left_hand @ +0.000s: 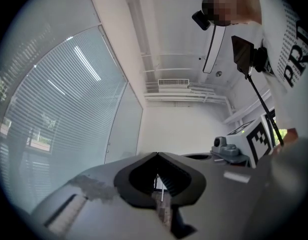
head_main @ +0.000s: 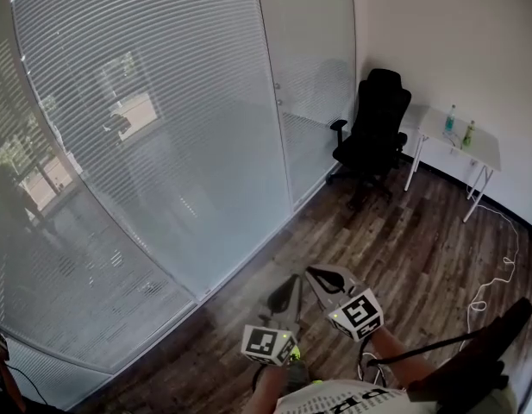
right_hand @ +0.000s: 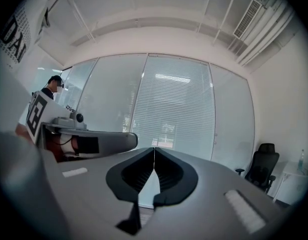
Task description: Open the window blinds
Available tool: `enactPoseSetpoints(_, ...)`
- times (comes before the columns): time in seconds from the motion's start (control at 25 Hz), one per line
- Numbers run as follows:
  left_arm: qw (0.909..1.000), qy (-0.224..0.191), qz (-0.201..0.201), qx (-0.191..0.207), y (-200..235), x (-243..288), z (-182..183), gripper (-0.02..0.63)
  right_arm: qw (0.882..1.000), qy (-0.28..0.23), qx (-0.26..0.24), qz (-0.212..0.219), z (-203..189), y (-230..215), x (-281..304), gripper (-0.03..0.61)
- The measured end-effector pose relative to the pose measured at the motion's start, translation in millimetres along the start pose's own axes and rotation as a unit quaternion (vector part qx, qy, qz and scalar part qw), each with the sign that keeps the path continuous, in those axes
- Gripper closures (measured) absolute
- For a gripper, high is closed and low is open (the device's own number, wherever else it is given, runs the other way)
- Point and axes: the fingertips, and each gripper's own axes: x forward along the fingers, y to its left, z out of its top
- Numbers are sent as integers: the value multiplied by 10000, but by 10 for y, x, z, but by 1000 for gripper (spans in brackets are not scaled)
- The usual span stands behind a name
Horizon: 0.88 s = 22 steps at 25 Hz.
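The white slatted window blinds (head_main: 145, 128) hang lowered behind a tall glass wall that fills the left of the head view. They also show in the left gripper view (left_hand: 59, 109) and straight ahead in the right gripper view (right_hand: 173, 109). My left gripper (head_main: 291, 288) and right gripper (head_main: 314, 273) are side by side low in the middle, over the wooden floor, some way short of the glass. The left gripper (left_hand: 156, 155) has its jaws together with nothing between them. The right gripper (right_hand: 154, 149) is shut and empty too.
A black office chair (head_main: 375, 132) stands in the far corner beside a white folding table (head_main: 485, 151) carrying two bottles (head_main: 451, 119). A white cable (head_main: 498, 266) trails over the floor at right. Another person (right_hand: 54, 86) stands at the left in the right gripper view.
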Motion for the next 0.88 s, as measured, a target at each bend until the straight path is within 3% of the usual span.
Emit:
enactPoseSetpoints(0.28,10000,-6,-63,-63,526,441,176,621,9999,-43,73,-102,159,-378,523,569)
enactPoseSetpoints(0.88,9994,-40,-190,-282,1351,736,93,621,9998,-53,-43,-188,213,-575,1430,569)
